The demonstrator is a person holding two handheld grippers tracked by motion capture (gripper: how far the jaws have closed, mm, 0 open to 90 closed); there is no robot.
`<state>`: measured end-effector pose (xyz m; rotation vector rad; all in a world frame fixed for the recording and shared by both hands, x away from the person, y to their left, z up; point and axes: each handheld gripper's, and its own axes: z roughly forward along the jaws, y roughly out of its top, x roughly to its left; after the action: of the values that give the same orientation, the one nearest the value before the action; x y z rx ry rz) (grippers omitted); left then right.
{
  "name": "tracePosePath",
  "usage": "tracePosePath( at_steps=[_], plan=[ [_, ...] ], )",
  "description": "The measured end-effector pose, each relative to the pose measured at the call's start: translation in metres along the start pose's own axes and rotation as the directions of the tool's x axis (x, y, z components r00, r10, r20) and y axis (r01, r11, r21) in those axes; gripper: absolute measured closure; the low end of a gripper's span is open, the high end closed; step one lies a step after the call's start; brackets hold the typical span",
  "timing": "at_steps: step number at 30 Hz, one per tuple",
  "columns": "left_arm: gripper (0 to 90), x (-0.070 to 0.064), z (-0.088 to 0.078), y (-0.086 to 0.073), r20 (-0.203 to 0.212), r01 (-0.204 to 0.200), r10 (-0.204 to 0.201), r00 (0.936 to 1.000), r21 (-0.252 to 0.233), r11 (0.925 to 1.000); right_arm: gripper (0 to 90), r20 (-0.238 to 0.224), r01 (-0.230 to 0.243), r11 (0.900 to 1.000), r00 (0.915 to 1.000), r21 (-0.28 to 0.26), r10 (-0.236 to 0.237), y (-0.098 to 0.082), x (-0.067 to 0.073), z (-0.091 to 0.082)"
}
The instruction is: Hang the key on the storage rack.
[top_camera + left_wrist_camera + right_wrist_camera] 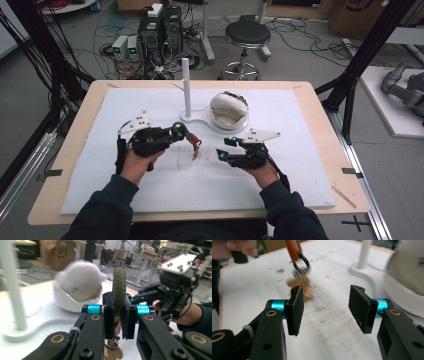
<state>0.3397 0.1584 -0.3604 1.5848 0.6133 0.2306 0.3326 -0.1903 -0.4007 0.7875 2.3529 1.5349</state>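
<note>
High view: left tongs (186,133) sit just left of the white stand (187,82) base, clamped on a keychain (194,145) whose tag hangs w/ its tip at the desk (310,100) pad; right tongs (224,148) lie right of the keychain, apart from it, jaws spread. Left gripper view: tongs pinch the green braided cord (119,287) upright, w/ the white bowl (67,302) beyond. Right gripper view: tongs (325,298) gape w/ nothing between, the blurry keychain ring & tag (300,277) dangling beyond, stand base (364,272) farther right.
</note>
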Motion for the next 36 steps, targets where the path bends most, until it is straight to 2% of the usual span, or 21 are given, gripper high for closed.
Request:
tracePosePath(
  at_steps=[3, 7, 9, 14, 16, 18, 23, 29, 32, 36],
  plan=[
    [82.6, 0.011, -0.005, 0.017, -0.025, -0.002, 0.002, 0.9997, 0.010, 1.0000, 46.8, 0.038, -0.015, 1.000, 0.9992, -0.028, 0.016, 0.000, -0.010, -0.011],
    [82.6, 0.026, -0.004, 0.042, -0.040, -0.023, 0.025, 0.9989, 0.065, 0.9976, 46.7, 0.086, -0.028, 0.998, 0.9958, -0.054, 0.032, -0.001, -0.022, -0.026],
    [82.6, 0.032, -0.001, 0.052, -0.045, -0.027, 0.031, 0.9985, 0.077, 0.9966, 46.7, 0.108, -0.034, 0.997, 0.9933, -0.069, 0.042, -0.002, -0.027, -0.033],
    [82.6, 0.047, 0.009, 0.070, -0.043, -0.032, 0.036, 0.9984, 0.100, 0.9945, 46.7, 0.140, -0.048, 0.993, 0.9882, -0.104, 0.062, -0.004, -0.037, -0.048],
    [82.6, 0.052, 0.016, 0.075, -0.040, -0.043, 0.049, 0.9980, 0.125, 0.9912, 45.8, 0.153, -0.049, 0.993, 0.9860, -0.110, 0.066, -0.005, -0.040, -0.053],
    [82.6, 0.054, 0.022, 0.078, -0.035, -0.049, 0.054, 0.9979, 0.135, 0.9897, 44.7, 0.171, -0.046, 0.992, 0.9831, -0.118, 0.066, -0.006, -0.043, -0.057],
    [82.6, 0.059, 0.042, 0.082, -0.010, -0.068, 0.071, 0.9974, 0.190, 0.9794, 44.4, 0.191, -0.049, 0.991, 0.9788, -0.126, 0.073, -0.008, -0.048, -0.062],
    [82.6, 0.075, 0.062, 0.077, -0.026, -0.029, 0.035, 0.9990, 0.229, 0.9729, 44.5, 0.196, -0.042, 0.991, 0.9784, -0.127, 0.066, -0.008, -0.048, -0.063],
    [82.5, 0.079, 0.069, 0.077, -0.028, -0.016, 0.024, 0.9993, 0.231, 0.9728, 44.5, 0.196, -0.038, 0.991, 0.9786, -0.125, 0.062, -0.008, -0.048, -0.063],
    [82.5, 0.085, 0.073, 0.077, -0.026, 0.004, 0.002, 0.9997, 0.216, 0.9764, 44.5, 0.195, -0.046, 0.991, 0.9784, -0.123, 0.069, -0.009, -0.049, -0.064]
  ],
)
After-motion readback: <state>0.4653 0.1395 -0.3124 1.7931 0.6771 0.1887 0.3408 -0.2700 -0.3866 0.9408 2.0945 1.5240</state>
